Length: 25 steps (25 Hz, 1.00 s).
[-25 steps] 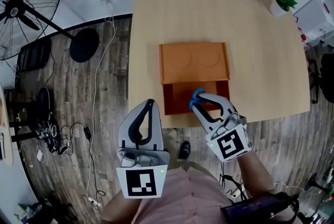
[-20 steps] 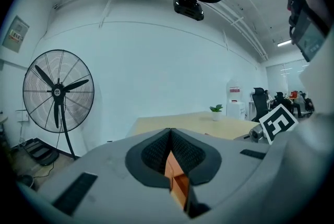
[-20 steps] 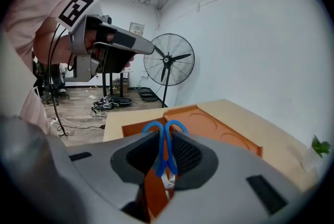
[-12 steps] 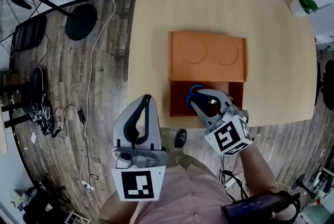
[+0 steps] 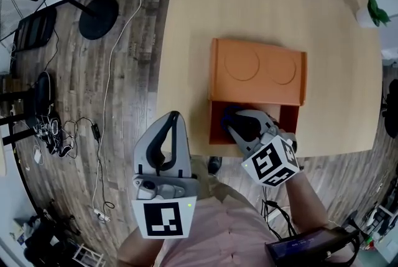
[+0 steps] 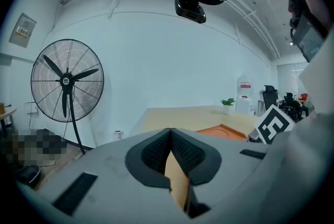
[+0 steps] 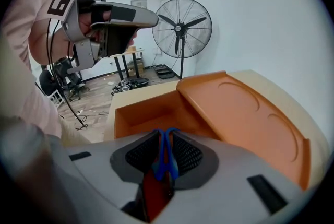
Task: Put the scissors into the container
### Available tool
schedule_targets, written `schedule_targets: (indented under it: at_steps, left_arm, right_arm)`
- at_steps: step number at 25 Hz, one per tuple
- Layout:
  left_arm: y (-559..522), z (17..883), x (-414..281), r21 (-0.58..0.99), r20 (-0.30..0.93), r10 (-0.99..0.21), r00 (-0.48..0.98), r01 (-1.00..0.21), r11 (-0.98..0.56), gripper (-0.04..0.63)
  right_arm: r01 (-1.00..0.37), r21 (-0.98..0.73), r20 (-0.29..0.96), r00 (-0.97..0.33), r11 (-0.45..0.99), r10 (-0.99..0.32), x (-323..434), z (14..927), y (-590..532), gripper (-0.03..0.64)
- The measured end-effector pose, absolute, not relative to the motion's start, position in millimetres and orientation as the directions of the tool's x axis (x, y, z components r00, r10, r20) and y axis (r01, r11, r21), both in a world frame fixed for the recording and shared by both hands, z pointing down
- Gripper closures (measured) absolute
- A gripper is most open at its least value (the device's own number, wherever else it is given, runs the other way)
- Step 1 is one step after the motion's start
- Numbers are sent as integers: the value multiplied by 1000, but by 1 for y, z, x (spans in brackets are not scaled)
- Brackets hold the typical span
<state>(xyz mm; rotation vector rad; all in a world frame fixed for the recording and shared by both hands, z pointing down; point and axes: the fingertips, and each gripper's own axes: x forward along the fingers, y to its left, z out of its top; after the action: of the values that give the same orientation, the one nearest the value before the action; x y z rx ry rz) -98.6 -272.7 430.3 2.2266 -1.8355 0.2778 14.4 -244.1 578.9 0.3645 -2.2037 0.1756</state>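
Our right tool [image 5: 241, 127] is clamped on the scissors [image 7: 165, 157]. In the right gripper view the blue handle loops stand pinched upright between the pads. The rest of the pair runs back along the jaws, where we cannot make it out.

The tool tip sits over the open near compartment of the orange container [image 5: 214, 130]. The container's lid, with its two round recesses, lies over the far half. The compartment's walls [image 7: 151, 108] show just ahead of and below the handles, so the scissors' long axis points straight into the opening. We judge that the drop is downward and slightly forward, with little sideways correction needed.

Our left tool [image 5: 165, 142] hangs off the near edge of the bench [image 5: 186, 35], its jaws pressed together on nothing and well apart from the container. The right hand is clearly the nearer one for this move.
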Motion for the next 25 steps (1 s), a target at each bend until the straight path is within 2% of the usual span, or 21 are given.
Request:
schedule_targets:
  at_steps: [6,11,17,20,25]
  left_arm:
    - [-270,425,-102,63,274,-941,199,-980,-189,586]
    - [-262,401,-95,44,216,-951,221,-975,-217,586]
    - [-243,342,-67,16,96,-955,281,-960,-281,586]
    - [-234,311,-43,3,32,-946,322,-947,-322,586]
    - [-214,265,-9,-56,-70,-923,377,-926,-374,586]
  right_arm:
    - [-330,44,769,-591,943,-243,9,573,-245,520]
    - [-436,62,678,-642,898,-358,10,533,-249,520]
    - [-648,11,401,-695,762,-597,28,424,-251,526]
    - [-729,-20,269,-663,684,-699,50,371,-245,539]
    - [-821,30,121,-564,571,-817,87,304,-220,583]
